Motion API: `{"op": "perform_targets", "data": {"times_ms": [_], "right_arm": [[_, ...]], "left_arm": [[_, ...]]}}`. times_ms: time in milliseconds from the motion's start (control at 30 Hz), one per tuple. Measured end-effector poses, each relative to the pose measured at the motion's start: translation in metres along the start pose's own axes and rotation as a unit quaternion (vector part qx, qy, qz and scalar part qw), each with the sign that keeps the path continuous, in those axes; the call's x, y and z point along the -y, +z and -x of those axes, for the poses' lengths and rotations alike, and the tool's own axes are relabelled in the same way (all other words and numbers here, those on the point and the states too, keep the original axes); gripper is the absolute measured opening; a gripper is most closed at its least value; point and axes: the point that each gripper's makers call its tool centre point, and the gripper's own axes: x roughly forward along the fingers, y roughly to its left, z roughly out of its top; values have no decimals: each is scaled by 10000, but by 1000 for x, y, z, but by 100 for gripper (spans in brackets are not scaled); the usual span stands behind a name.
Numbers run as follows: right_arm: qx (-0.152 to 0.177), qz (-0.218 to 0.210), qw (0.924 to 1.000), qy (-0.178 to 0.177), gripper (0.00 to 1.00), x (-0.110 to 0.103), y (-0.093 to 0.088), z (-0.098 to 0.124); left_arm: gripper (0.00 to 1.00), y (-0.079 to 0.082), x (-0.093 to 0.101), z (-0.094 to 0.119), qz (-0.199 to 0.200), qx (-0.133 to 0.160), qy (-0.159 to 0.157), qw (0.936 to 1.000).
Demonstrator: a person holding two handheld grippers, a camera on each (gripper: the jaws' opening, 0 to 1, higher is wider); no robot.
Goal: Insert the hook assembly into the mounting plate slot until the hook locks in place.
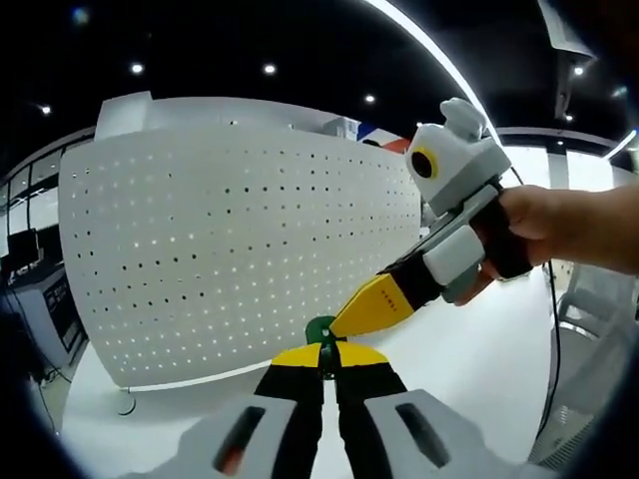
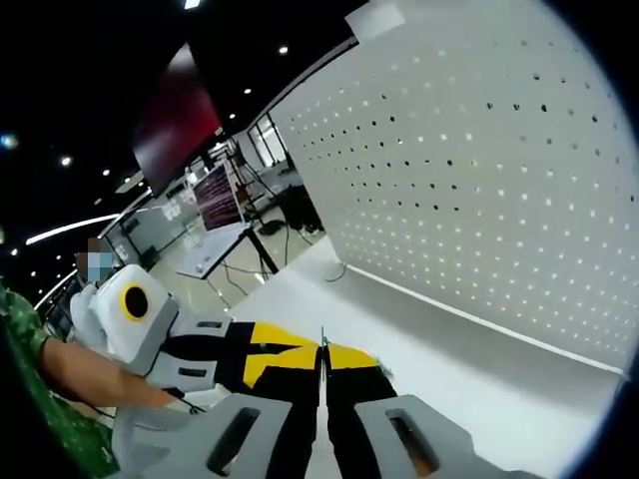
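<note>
White tabletop carries an upright pegboard. Both tools, left and right, are closed on a green hook short of the board. Next, I judge, aim it at a slot.

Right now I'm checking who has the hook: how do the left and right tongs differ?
The left tongs are shut on a small green hook part; the right tongs are shut too, but nothing clearly shows between them. In the left gripper view, the right tongs reach in diagonally from the right, while the left rise straight from below. Both have yellow-and-black tips and face the white perforated panel.
</note>
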Motion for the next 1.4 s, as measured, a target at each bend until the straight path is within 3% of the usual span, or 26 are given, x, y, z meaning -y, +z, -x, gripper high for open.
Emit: {"op": "perform_targets", "data": {"times_ms": [400,667,900,967,1400], "right_arm": [[155,134,9998,-58,1,0,7,2],[302,363,9988,-158,7,0,11,6],[423,468,9977,-247,16,7,13,14],[495,469,9972,-301,23,9,14,17],[1190,701,9870,-818,47,26,35,43]], "left_arm": [[2,4,-4,0,75,70,123,9999],[2,8,-6,0,85,95,158,9998],[2,11,-7,-2,33,88,155,9998],[2,11,-8,-3,38,78,164,9998],[2,19,-12,-7,8,113,183,9998]]}}
